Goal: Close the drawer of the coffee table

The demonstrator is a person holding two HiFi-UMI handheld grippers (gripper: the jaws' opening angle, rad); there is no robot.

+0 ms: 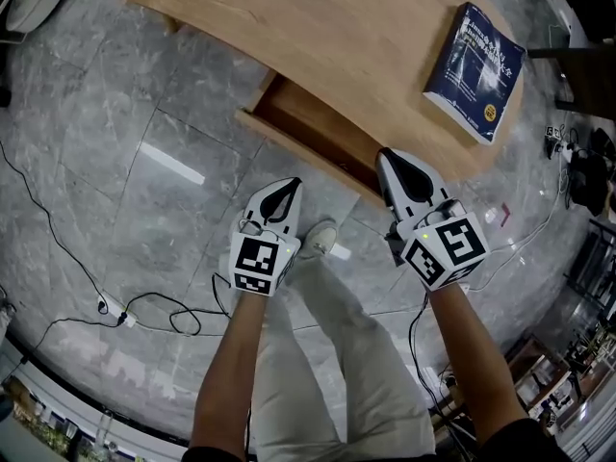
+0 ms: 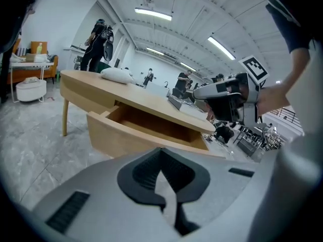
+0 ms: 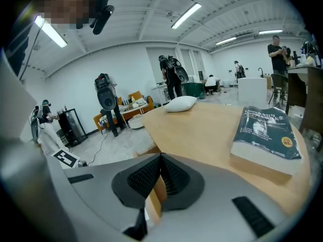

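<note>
Open drawer [image 1: 310, 128] of coffee table [image 1: 337, 27], at 12 o'clock from left gripper [image 1: 291, 185]; right gripper [image 1: 386, 156] at its 3 o'clock; both clenched, empty.

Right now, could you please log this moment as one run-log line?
light wooden drawer: open | left gripper: shut, empty, facing drawer | right gripper: shut, empty, at edge of wooden coffee table

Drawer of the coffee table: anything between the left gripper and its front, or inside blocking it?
Nothing visible: only grey floor lies between the left gripper and the front of the open light-wood drawer, whose visible interior looks empty.
</note>
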